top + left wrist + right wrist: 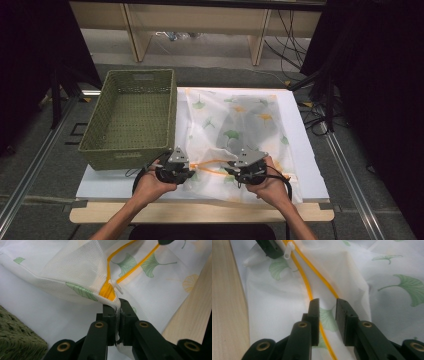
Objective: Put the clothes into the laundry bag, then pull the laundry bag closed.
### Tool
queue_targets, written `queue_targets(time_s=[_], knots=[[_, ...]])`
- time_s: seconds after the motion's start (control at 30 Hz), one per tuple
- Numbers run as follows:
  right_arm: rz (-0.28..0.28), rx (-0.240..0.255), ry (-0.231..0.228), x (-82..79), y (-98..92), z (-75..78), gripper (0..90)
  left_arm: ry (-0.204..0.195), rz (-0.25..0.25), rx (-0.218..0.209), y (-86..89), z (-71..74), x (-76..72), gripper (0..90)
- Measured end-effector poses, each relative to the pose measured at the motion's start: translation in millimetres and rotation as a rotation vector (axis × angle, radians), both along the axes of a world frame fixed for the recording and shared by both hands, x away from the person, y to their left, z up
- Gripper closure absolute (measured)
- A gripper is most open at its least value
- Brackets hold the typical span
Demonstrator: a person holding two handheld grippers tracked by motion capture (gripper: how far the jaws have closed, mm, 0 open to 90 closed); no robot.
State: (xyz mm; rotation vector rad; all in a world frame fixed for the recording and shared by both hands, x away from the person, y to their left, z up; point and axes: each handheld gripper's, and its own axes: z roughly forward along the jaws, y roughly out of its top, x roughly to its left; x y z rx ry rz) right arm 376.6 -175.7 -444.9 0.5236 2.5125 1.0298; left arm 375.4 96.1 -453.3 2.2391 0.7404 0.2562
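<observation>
A white mesh bag (235,125) printed with green and yellow leaves lies flat on a white board, its orange zipper (212,167) running along the near edge and standing partly apart. My left gripper (173,169) is at the zipper's left end. In the left gripper view its jaws (117,306) are shut on the bag's corner fabric just below the white zipper pull (115,286). My right gripper (247,167) hovers over the zipper further right. Its jaws (327,302) are open, with the orange zipper tape (305,282) passing under one finger and nothing pinched.
A green woven basket (132,115) stands empty at the left, touching the bag's left side. The white board (305,145) rests on a wooden table whose front edge (200,212) is close behind my hands. Cables and dark curtains surround the table.
</observation>
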Motion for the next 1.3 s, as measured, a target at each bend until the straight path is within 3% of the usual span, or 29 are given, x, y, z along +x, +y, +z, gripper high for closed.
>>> queue_targets(time_s=[0.23,0.43,0.6,0.73,0.87,0.93,1.1,1.3], knots=[[0.006,-0.023,0.006,-1.1,5.5,-7.4,73.2,-0.006,-0.009,0.009,-1.4,0.9,-0.5,84.8],[0.007,-0.011,-0.01,-1.1,7.0,-6.8,71.4,-0.01,-0.015,0.015,-1.5,0.8,0.6,84.4],[0.011,-0.025,0.003,-1.5,14.2,-11.3,69.8,-0.03,-0.043,0.028,-2.0,1.2,0.0,83.2],[0.035,-0.033,-0.001,-2.8,24.0,-12.7,69.9,-0.043,-0.043,0.024,0.3,1.9,0.7,78.4],[0.058,-0.054,-0.003,-5.5,36.3,-15.3,69.8,-0.034,-0.009,0.031,3.9,1.3,2.5,73.4],[0.066,-0.059,-0.021,-5.4,39.5,-16.4,69.8,-0.027,-0.018,0.033,5.3,1.5,3.3,74.4],[0.064,-0.049,-0.002,-5.3,42.2,-16.7,69.6,0.001,0.002,0.021,8.3,0.0,6.8,71.3],[0.068,-0.048,-0.023,-5.1,45.6,-16.2,69.5,-0.016,0.004,0.017,11.5,4.2,7.9,76.7]])
